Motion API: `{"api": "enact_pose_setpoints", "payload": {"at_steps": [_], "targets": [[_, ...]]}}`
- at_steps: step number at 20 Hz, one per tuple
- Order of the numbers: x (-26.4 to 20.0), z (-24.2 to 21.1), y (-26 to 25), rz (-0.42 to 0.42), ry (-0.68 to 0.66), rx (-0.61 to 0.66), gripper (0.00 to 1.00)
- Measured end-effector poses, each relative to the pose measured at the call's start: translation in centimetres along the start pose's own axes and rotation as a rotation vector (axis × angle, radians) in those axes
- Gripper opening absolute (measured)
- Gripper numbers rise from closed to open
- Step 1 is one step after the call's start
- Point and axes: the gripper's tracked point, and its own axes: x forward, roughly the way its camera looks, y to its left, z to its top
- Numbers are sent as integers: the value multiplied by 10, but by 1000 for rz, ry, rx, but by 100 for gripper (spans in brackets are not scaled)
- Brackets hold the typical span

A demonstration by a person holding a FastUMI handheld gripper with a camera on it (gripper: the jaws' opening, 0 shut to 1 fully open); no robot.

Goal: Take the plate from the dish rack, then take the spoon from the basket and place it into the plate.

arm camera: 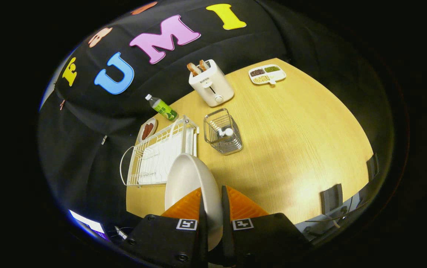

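gripper view | rides hand-held gripper (212, 199) | high, looking down over table (302, 141)

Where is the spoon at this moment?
In the gripper view, the spoon stands in the wire basket beyond the fingers, right of the dish rack and before the toaster.

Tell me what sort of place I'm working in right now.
Most likely a mock kitchen counter inside a test booth: a wooden table carries a toaster, a dish rack and a wire basket. The tongs are shut on the plate.
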Motion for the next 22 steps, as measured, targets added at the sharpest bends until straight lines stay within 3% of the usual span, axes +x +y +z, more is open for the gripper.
{"api": "enact_pose_setpoints", "payload": {"at_steps": [7, 17, 20, 22], "targets": [[43, -41, -46, -11, 89, 95, 19], [69, -47, -60, -16, 104, 107, 23], [67, -38, -75, -68, 67, 109, 32], [64, -32, -78, -74, 49, 126, 51]]}}
